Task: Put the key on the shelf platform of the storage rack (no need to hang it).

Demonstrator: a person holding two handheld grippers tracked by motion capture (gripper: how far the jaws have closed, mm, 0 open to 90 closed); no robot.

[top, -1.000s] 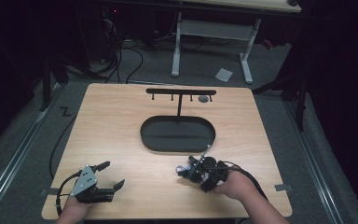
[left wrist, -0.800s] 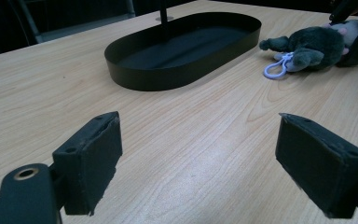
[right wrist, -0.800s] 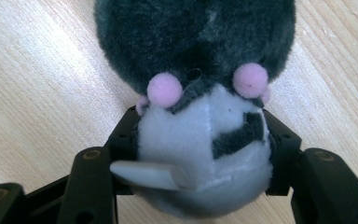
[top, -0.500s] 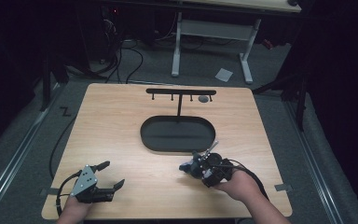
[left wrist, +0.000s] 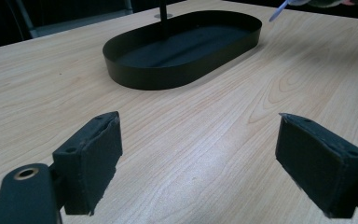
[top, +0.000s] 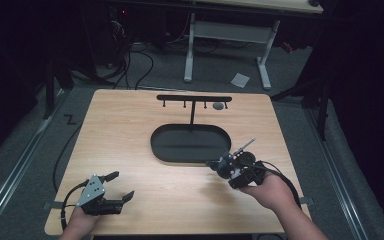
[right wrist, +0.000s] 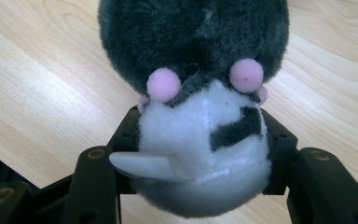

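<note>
A small plush toy (right wrist: pixel 200 135), dark grey and white with pink pom-poms, sits between the jaws of my right gripper (right wrist: pixel 200 156), which is shut on it. A pale plastic tab (right wrist: pixel 149 165) sticks out of the toy. In the high view the right gripper (top: pixel 221 167) holds the toy (top: pixel 225 169) above the table, just right of the black oval tray (top: pixel 190 156). A thin pale stick (top: pixel 245 145) points up and to the right from it. My left gripper (top: pixel 121 185) rests at the table's front left, open with nothing between its pads (left wrist: pixel 93 154).
A black T-shaped rack (top: pixel 194 98) with small hooks rises from the tray's back; a grey item (top: pixel 218 106) hangs near its right end. In the left gripper view the tray (left wrist: pixel 168 77) lies ahead across bare wood. A cable trails from each gripper.
My right gripper has closed on the plush toy and lifted it off the table, moving back and right toward the tray's end. The left gripper has stayed put.
</note>
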